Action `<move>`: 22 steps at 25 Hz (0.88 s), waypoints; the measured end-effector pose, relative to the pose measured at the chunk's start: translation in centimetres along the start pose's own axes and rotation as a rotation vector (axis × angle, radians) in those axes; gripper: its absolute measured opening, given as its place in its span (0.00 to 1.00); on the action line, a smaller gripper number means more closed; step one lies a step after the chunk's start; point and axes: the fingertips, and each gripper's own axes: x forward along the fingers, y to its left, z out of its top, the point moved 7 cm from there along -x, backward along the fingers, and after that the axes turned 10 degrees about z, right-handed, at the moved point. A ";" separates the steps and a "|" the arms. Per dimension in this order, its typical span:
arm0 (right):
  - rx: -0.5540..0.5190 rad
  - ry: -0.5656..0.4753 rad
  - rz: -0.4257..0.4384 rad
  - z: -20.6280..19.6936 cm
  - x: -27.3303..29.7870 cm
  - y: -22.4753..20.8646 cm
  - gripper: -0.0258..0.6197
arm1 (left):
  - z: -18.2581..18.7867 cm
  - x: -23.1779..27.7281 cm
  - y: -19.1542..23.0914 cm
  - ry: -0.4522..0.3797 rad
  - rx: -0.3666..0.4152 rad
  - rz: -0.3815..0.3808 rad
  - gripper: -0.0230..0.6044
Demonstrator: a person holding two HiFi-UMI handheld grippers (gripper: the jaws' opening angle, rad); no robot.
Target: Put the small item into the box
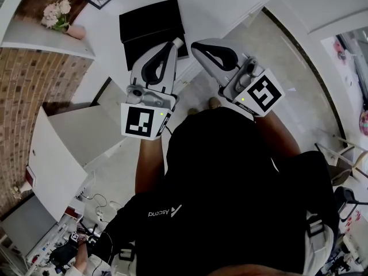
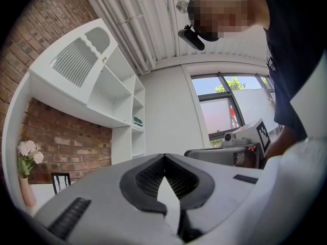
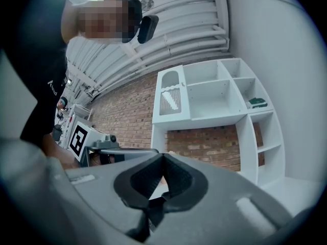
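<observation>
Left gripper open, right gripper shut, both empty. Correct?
Not quite: the left gripper is shut too, jaw tips meeting with nothing between them, as the left gripper view shows. The right gripper is shut and empty, as stated.

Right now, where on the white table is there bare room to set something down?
Bare table lies right of the black box, plus a narrower strip left of it toward the vase. The box's near edge is crowded by the left gripper and right gripper.
</observation>
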 end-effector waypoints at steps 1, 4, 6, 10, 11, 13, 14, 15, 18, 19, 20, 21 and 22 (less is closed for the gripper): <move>0.001 -0.001 -0.001 0.0 0.0 0.0 0.04 | 0.0 0.0 0.0 0.004 -0.002 -0.003 0.03; 0.005 0.001 -0.003 0.0 -0.1 0.2 0.04 | -0.2 -0.2 -0.2 0.016 -0.004 -0.008 0.03; -0.005 -0.001 -0.004 -0.1 -0.3 0.3 0.04 | -0.3 -0.3 -0.4 0.018 -0.004 -0.012 0.03; -0.019 -0.007 -0.009 -0.1 -0.6 0.4 0.04 | -0.2 -0.4 -0.6 0.022 -0.008 -0.021 0.03; -0.019 -0.007 -0.012 -0.1 -0.6 0.5 0.04 | -0.2 -0.4 -0.6 0.023 -0.009 -0.024 0.03; -0.013 -0.003 -0.017 -0.1 -0.7 0.5 0.04 | -0.3 -0.4 -0.7 0.024 -0.009 -0.031 0.03; -0.008 -0.002 -0.020 -0.2 -0.8 0.5 0.04 | -0.3 -0.3 -0.7 0.024 -0.008 -0.033 0.03; -0.007 -0.002 -0.024 -0.2 -0.9 0.5 0.04 | -0.4 -0.3 -0.8 0.025 -0.008 -0.035 0.03; -0.012 -0.004 -0.029 -0.2 -1.1 0.5 0.04 | -0.4 -0.2 -0.9 0.025 -0.007 -0.040 0.03; -0.006 -0.001 -0.031 -0.2 -1.2 0.5 0.04 | -0.4 -0.2 -1.0 0.024 -0.007 -0.041 0.03; 0.001 0.001 -0.032 -0.1 -1.2 0.5 0.04 | -0.4 -0.2 -1.0 0.024 -0.006 -0.042 0.03; 0.008 0.003 -0.033 -0.1 -1.2 0.5 0.04 | -0.4 -0.1 -1.1 0.025 -0.006 -0.043 0.03; 0.013 0.005 -0.034 0.0 -1.3 0.5 0.04 | -0.4 -0.1 -1.1 0.025 -0.005 -0.044 0.03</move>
